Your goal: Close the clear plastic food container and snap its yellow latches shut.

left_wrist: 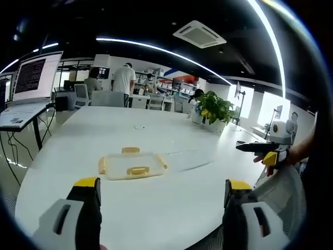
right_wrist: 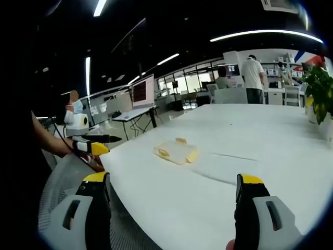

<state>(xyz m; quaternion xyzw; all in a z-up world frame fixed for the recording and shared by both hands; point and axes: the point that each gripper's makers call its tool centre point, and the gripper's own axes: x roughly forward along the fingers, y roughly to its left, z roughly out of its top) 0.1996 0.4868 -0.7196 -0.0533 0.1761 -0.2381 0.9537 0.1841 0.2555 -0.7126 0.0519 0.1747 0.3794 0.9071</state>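
A: Left gripper view: box (left_wrist: 132,165) sits mid-desk (left_wrist: 171,208), lid looks already on, latches (left_wrist: 138,170) yellow on the sides. Left tool (left_wrist: 163,200) spread wide, holding nothing, well short of it.

B: Handling?

A: Thin clear plastic, probably light and slippery; hold it down by the rim, press each latch.

B: Right gripper view?

A: Right tool (right_wrist: 173,200) spread too. Box (right_wrist: 176,151) seen from another side.

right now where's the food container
In the left gripper view the food container sits on the white table ahead, between both grippers, well short of the potted plant.
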